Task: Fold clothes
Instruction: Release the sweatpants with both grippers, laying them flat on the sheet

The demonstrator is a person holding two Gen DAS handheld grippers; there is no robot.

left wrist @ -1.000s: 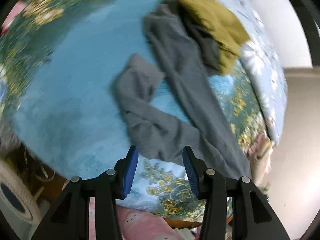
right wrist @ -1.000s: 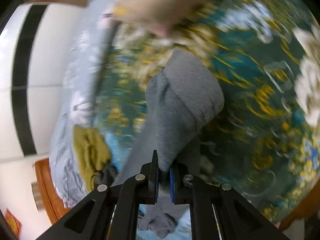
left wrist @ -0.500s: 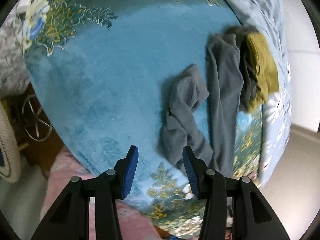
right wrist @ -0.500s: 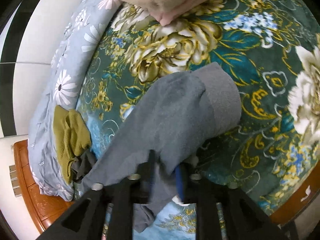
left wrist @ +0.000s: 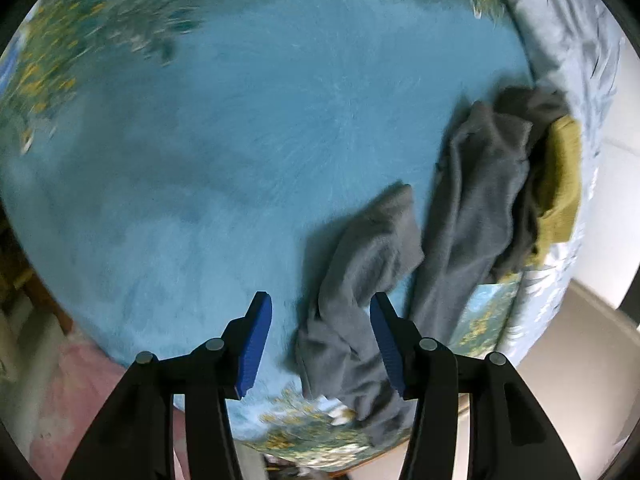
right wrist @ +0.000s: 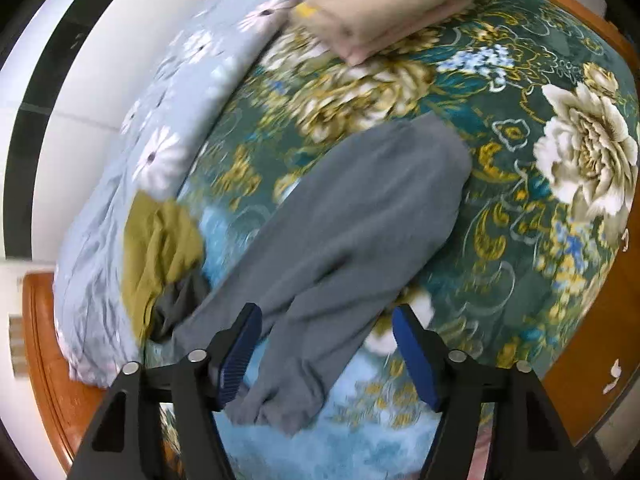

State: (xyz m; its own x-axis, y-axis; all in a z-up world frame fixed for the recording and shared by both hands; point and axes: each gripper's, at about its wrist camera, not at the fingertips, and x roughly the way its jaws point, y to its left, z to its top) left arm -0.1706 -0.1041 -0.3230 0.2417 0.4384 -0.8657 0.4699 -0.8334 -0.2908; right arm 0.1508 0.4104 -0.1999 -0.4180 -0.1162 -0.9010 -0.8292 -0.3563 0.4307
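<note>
Grey trousers [right wrist: 360, 216] lie on the flowered blue-green blanket [right wrist: 520, 240], waistband end toward the big white flower. In the left wrist view the trousers [left wrist: 476, 208] lie crumpled, one leg [left wrist: 360, 280] bunched near the bed's edge. My left gripper [left wrist: 320, 340] is open and empty, just above that bunched leg. My right gripper [right wrist: 326, 354] is open and empty, above the trousers' legs. An olive-yellow garment [right wrist: 156, 248] over a dark one lies beside the trousers; it also shows in the left wrist view [left wrist: 560, 188].
A pale blue daisy-print quilt [right wrist: 160, 140] runs along the wall side of the bed. A folded cream and pink pile [right wrist: 384, 4] sits at the far end. The wooden bed frame [right wrist: 592, 340] edges the blanket. Pink cloth [left wrist: 60, 400] lies below the bed edge.
My right gripper, shut on the trousers a second ago, has opened and let them drop flat on the blanket. My left gripper has swung closer over the bunched leg, still open.
</note>
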